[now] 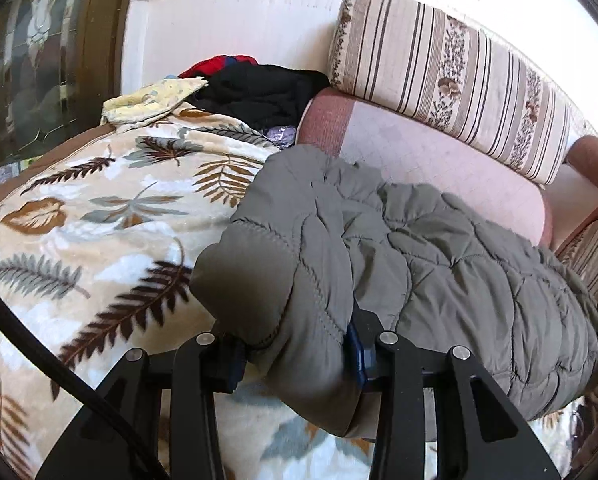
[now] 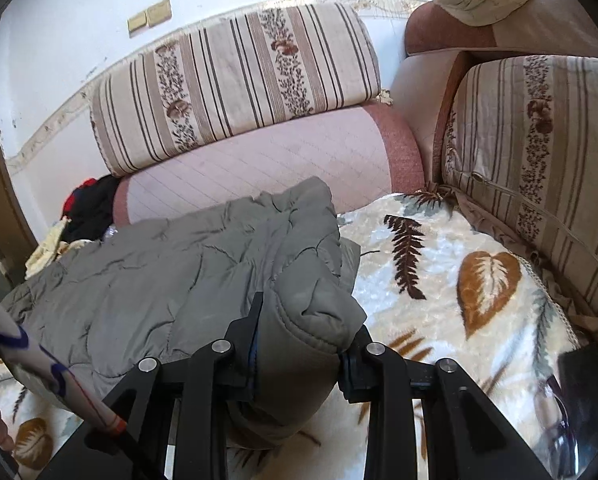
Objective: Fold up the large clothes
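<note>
The leaf-print blanket (image 1: 79, 216) fills the lower left of my left view and the lower right of my right view, spread over the sofa (image 2: 259, 156), whose striped cushion (image 1: 451, 76) runs across the top. On it lies the grey quilted jacket (image 1: 439, 248), the 1 garment I fold, at frame centre in both views. Its long axis runs between my 2 grippers, 1 bunched end toward each. My left gripper (image 1: 299, 356) pinches 1 end at bottom centre; my right gripper (image 2: 299, 356) pinches the other. Both jaws squeeze thick padding. It looks soft, puffy and light, its shell probably slippery, so I judge deep bites on seamed edges hold best.
</note>
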